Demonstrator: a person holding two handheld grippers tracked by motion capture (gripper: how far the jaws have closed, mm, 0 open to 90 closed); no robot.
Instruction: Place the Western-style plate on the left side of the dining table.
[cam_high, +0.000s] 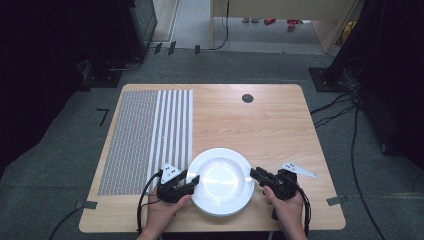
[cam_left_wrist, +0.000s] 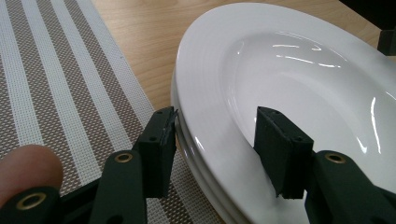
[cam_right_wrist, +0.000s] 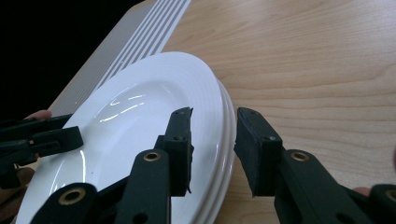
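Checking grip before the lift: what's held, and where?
Nothing yet: both the left gripper and right gripper straddle the plate rim, pads apart.

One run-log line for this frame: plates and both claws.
plates: white stack, near table edge beside mat | left claw: straddles left rim, not clamped | right claw: straddles right rim, not clamped

A light wooden bench (cam_high: 260, 120) is carrying a striped woven placemat (cam_high: 145, 140) along its left side. White plates (cam_high: 220, 180), stacked, are sitting near the front edge, just beside the mat. A round dark grommet (cam_high: 247, 98) is showing toward the far edge.
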